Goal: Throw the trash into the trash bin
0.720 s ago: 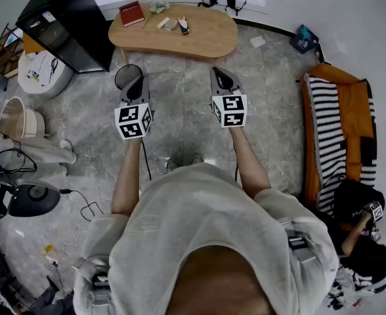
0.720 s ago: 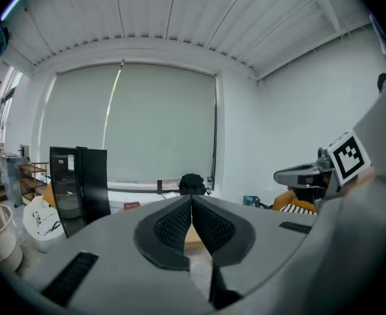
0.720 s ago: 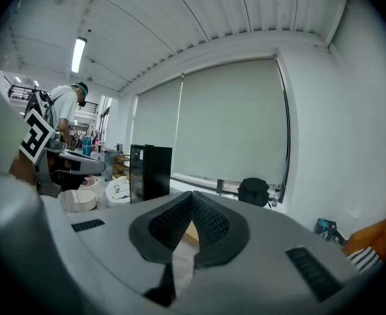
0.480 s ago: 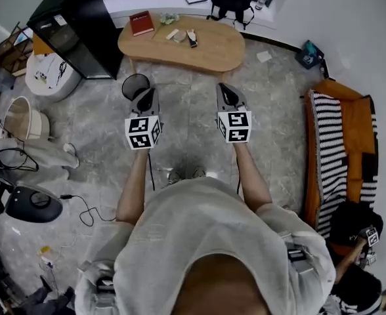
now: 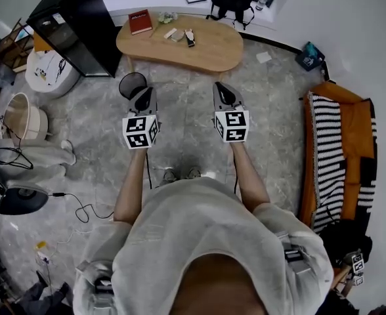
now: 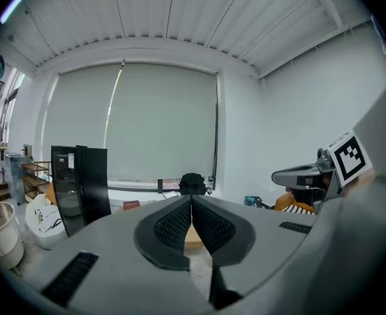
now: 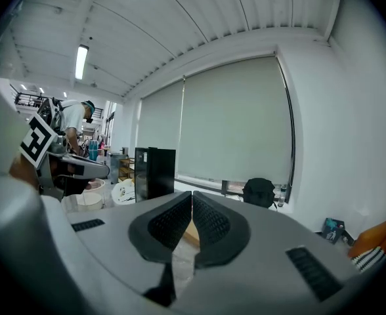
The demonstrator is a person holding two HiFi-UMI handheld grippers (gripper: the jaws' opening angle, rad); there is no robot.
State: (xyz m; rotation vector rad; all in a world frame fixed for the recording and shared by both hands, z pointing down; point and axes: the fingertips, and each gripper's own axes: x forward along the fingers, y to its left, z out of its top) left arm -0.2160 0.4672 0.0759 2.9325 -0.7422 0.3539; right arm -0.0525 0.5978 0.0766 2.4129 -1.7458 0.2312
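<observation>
Black trash bin, just beside left hand-held gripper, jaws together

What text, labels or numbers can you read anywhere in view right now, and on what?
No text reads clearly.
Red book: cover print, too small to read.
Black cabinet: white stickers, too small to read.
Teal box: print blurred.
Left cube and right cube: black-and-white square markers only, no words or numbers.
</observation>
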